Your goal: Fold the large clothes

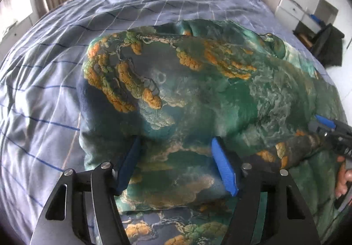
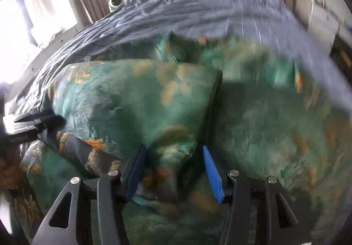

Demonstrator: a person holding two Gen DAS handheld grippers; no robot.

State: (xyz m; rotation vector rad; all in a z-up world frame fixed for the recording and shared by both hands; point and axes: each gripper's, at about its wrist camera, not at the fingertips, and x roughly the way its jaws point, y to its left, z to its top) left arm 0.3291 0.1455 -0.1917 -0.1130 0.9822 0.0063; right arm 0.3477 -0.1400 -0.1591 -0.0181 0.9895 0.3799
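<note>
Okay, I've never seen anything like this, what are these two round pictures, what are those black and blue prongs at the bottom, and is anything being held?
Each picture comes from a fisheye camera mounted on a hand-held gripper; a person carries one in each hand. The black prongs with blue pads are each gripper's own fingers. One view looks past the left gripper, the other past the right gripper. A green and orange printed garment, partly folded, lies on a bed with a blue striped cover. Both grippers' fingers stand apart over the cloth, so neither seems to be clamping it. In the left view, the other gripper and the person's hand show at the right edge. The right view is blurred.
</note>
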